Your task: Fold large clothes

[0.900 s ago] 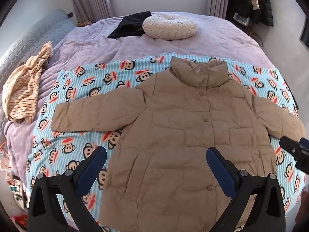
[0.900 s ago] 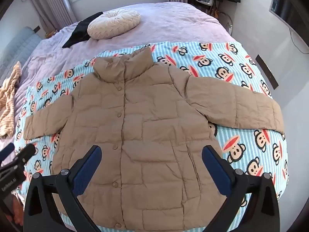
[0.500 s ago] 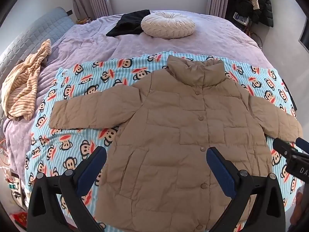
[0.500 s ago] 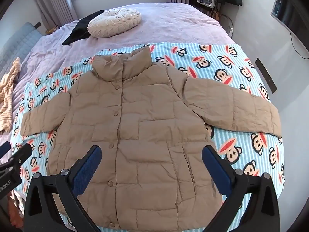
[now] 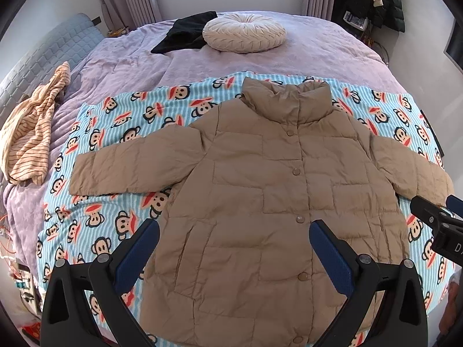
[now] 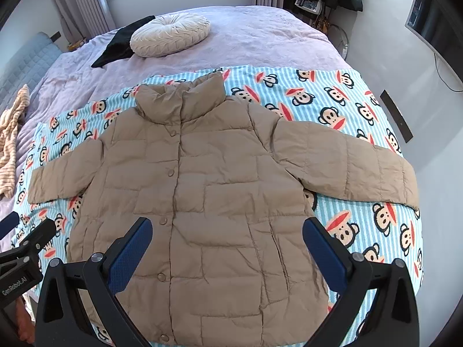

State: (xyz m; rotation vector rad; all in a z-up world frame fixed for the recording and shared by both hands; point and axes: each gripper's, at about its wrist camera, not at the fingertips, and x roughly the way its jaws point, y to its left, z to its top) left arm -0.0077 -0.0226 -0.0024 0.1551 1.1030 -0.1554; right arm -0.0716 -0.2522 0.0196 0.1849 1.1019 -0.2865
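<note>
The jacket (image 5: 260, 202) lies flat on the monkey-print blanket (image 5: 121, 133), which is spread on the bed (image 5: 130, 63). It is face up and buttoned, with the collar (image 5: 286, 101) at the far side and the hem at the near side, just under both tools. Its long axis therefore runs away from the person, and the two sleeves go out sideways, across this axis.

The left tool (image 5: 234, 248) hovers above the lower part of the jacket, a little left of the button line. Its jaws stand wide and nothing is between them. The right tool (image 6: 227, 245) hovers above the same lower part, a little right of the button line, also wide and empty. Neither touches the cloth.

The relation that matters is the sleeves. The left sleeve (image 5: 130, 167) reaches out to the left, ahead of the left tool and to its left, so this tool is the nearer one for it. The right sleeve (image 6: 347, 164) reaches out to the right edge of the blanket, ahead of the right tool and to its right, so it belongs to that tool. I judge that folding is not yet begun, and that each tool must first travel outward to its own cuff and then bring it inward over the body.
</note>
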